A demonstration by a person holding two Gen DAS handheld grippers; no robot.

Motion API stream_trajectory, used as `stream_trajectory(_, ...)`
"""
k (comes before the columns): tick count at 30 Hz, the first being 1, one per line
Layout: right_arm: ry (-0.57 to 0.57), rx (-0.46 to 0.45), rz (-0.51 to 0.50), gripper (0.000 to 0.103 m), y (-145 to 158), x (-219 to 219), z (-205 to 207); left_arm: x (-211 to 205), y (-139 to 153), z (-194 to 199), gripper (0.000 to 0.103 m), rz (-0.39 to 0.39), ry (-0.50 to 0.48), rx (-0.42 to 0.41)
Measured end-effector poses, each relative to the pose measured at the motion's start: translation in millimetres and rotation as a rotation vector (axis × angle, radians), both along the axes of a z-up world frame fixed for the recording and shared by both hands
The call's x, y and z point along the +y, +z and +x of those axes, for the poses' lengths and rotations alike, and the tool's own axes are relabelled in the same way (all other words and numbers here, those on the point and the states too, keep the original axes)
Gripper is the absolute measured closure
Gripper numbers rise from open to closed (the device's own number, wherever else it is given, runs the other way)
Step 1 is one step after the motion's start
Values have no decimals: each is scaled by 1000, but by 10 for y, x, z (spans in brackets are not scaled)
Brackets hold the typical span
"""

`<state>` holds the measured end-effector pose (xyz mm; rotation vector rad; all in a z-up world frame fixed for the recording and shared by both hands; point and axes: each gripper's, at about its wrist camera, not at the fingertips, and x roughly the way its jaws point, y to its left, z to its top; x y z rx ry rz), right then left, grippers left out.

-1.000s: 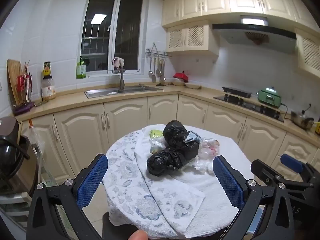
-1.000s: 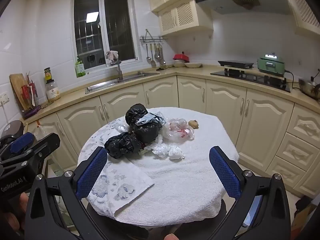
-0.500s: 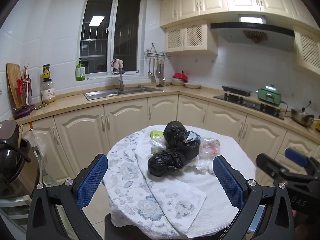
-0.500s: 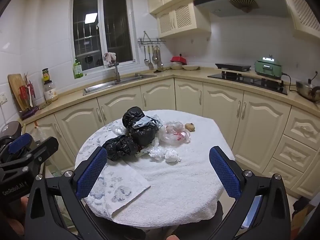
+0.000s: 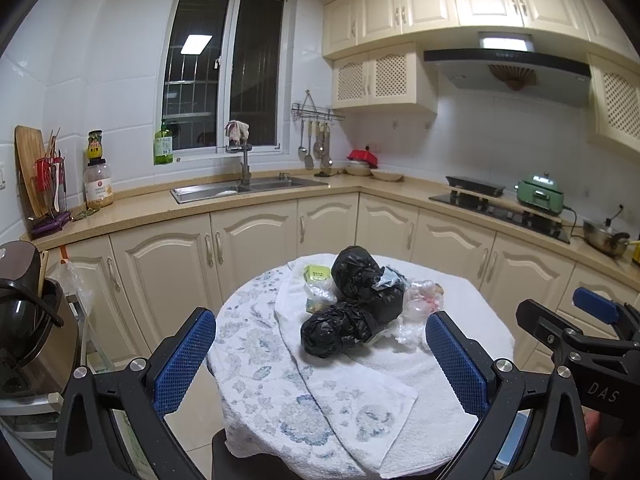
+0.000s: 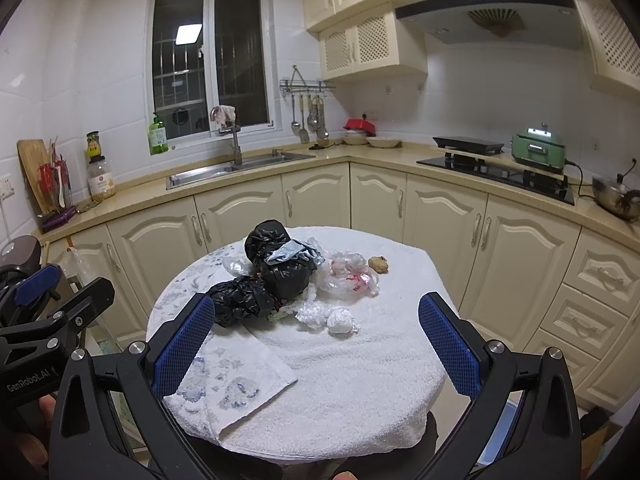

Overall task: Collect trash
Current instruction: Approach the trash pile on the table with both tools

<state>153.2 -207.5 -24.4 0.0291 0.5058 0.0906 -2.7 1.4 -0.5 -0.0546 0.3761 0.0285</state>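
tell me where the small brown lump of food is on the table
In the right wrist view, the brown lump sits on the table's far right side, beside the clear plastic bags.

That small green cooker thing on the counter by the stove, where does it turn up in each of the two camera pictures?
Left wrist view: the green cooker sits at the right, on the counter beyond the hob.
Right wrist view: the green cooker is again at the right, slightly higher in the picture.
Shared landmark: the sink tap under the window.
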Motion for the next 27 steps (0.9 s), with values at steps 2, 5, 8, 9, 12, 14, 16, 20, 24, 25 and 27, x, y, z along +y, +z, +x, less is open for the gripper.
stream_trajectory(2, 9, 0, -5, 0, 8, 12, 12, 1, -1, 1, 1, 1, 1, 0)
stream_trajectory(5, 14, -3, -18, 0, 15, 32, 31, 3, -10, 3, 1, 6, 6, -2)
stream_trajectory(8, 19, 1, -32, 0, 2, 49, 63, 9, -3, 18, 1, 11, 14, -1)
stream_trajectory(9, 22, 6, -35, 0, -6, 51, 85, 16, -11, 28, 1, 11, 18, -2)
stream_trajectory(12, 27, 21, -33, 0, -33, 44, 144, 28, -34, 59, 1, 13, 20, 4)
stream_trajectory(14, 32, 23, -32, 0, -36, 47, 167, 37, -49, 78, 1, 14, 22, 7)
stream_trajectory(16, 35, 19, -38, 0, -34, 63, 185, 43, -51, 83, 1, 13, 21, 7)
stream_trajectory(20, 45, 20, -44, 0, -56, 95, 227, 53, -78, 121, 1, 16, 21, 2)
stream_trajectory(24, 58, 43, -47, 0, -136, 122, 331, 46, -152, 244, 1, 25, 19, 20)
stream_trajectory(25, 60, 47, -50, 0, -153, 125, 360, 53, -177, 283, 1, 26, 19, 22)
stream_trajectory(27, 69, 59, -56, 0, -227, 129, 441, 58, -218, 358, 1, 30, 23, 24)
